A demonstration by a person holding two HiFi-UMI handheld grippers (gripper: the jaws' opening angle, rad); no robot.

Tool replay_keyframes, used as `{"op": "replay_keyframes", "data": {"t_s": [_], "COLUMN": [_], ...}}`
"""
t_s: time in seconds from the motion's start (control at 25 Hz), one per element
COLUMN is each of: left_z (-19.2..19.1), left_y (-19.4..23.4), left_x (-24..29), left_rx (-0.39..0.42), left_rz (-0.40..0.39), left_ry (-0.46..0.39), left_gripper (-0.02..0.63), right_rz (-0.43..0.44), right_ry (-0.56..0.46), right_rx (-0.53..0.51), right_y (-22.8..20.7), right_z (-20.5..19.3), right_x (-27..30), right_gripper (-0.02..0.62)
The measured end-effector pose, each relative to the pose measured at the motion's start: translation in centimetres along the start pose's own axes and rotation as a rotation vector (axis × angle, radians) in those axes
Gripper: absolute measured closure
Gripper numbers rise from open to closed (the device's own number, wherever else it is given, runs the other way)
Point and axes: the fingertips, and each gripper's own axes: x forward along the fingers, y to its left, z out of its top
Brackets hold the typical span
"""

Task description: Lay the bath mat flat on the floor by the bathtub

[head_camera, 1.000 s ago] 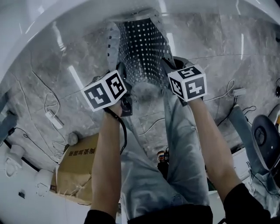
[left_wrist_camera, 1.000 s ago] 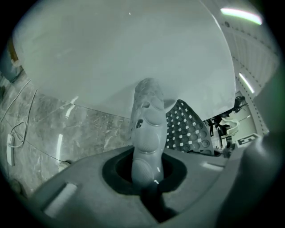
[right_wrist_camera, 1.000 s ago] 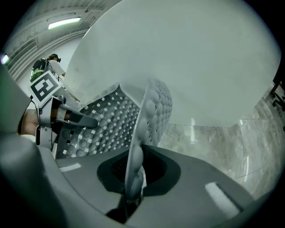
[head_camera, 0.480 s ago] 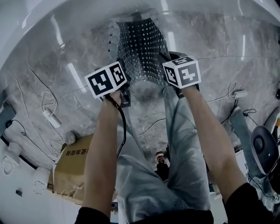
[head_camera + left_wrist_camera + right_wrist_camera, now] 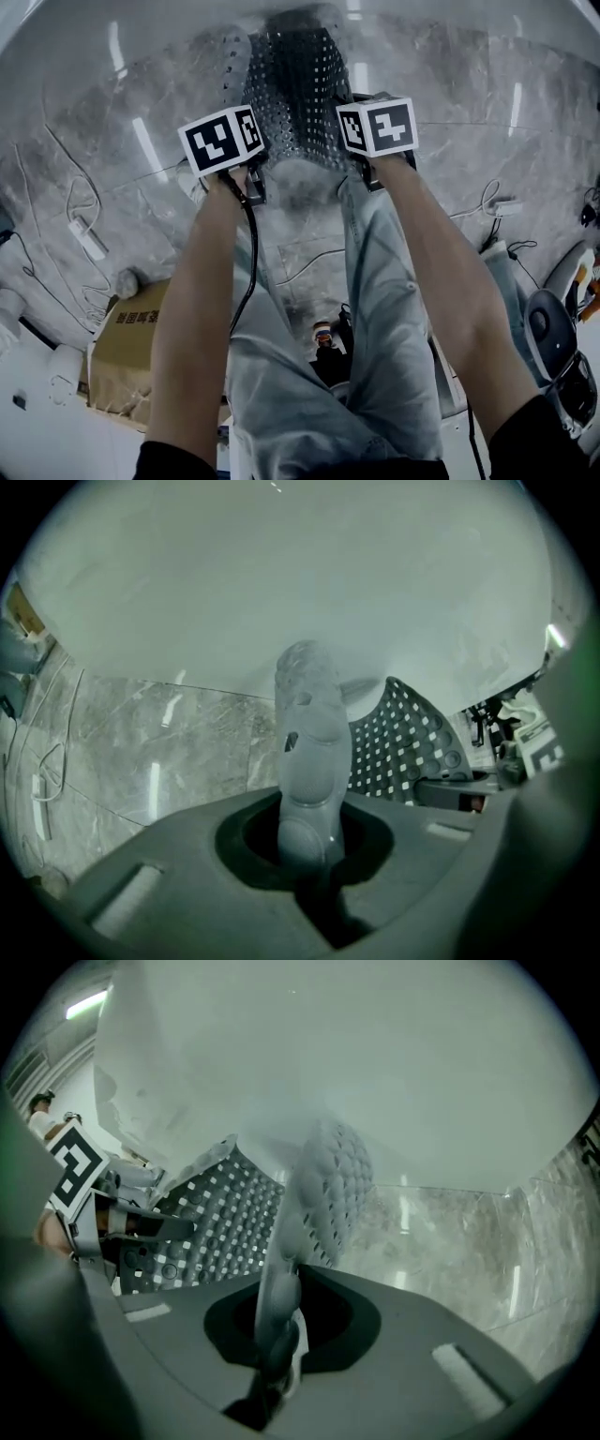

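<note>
A grey translucent bath mat [image 5: 292,89], bubbled and full of small holes, hangs folded between my two grippers over the marble floor beside the white bathtub [image 5: 141,19]. My left gripper [image 5: 251,180] is shut on the mat's near left edge; in the left gripper view that edge [image 5: 307,761] stands up out of the jaws. My right gripper [image 5: 361,173] is shut on the near right edge, seen as a thin fold of mat [image 5: 281,1288] in the right gripper view. The mat's far end [image 5: 298,28] reaches toward the tub wall.
Grey marble floor [image 5: 450,122] runs along the tub. White cables and a power strip [image 5: 82,236] lie at the left, a cardboard box [image 5: 131,352] at lower left. More cables [image 5: 497,202] and equipment [image 5: 553,337] sit at the right. The person's jeans [image 5: 375,309] fill the middle.
Both grippers have moved forward toward the tub with the mat held between them. The mat hangs closer to the tub wall than a second ago.
</note>
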Motion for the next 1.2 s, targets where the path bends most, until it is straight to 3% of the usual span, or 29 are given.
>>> {"op": "replay_keyframes", "data": {"t_s": [0.52,0.76,1.2], "left_z": [-0.4,-0.5,-0.1], "left_y": [2.1,4.2,7.7], "left_x": [-0.1,0.9,2.0], "left_rx": [0.001,0.136,0.212], "left_rz": [0.028,0.055,0.081], "left_ry": [0.029,0.084,0.134], "left_gripper": [0.581,0.581,0.580], "right_rz": [-0.009,-0.020,-0.050], "right_ry": [0.022,0.035,0.089], "right_rx": [-0.068,-0.134,-0.174], "right_y": [-1.2,-3.7,-8.0], "right_z": [-0.5,-0.6,-1.4], "right_x": [0.0,0.0,0.6], "right_gripper": [0.574,0.574,0.574]}}
